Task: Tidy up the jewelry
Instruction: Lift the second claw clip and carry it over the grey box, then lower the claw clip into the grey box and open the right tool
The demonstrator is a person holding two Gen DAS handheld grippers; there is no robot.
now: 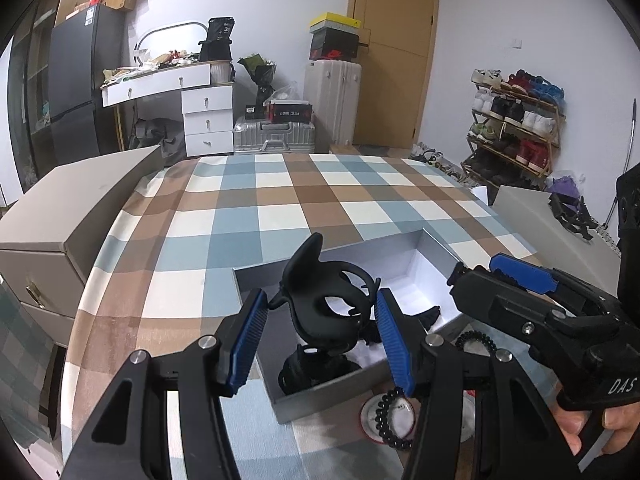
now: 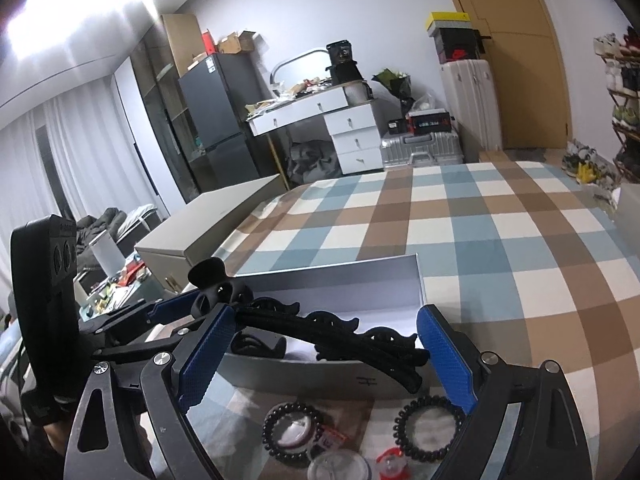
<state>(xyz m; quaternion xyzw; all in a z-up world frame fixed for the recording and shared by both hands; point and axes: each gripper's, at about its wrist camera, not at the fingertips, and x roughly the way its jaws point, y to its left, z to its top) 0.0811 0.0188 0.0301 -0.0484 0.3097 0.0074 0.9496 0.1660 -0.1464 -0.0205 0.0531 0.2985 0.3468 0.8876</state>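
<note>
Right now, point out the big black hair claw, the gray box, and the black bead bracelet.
black hair claw (image 1: 320,312), left wrist view, on its body.
gray box (image 1: 320,400), left wrist view, on its near wall.
black bead bracelet (image 1: 386,430), left wrist view, on its beads.

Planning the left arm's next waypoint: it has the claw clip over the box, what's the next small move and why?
Probably lower the left gripper slightly and open. The black claw clip it holds already hangs over the open grey box, above another clip inside, so release should drop it in.
</note>
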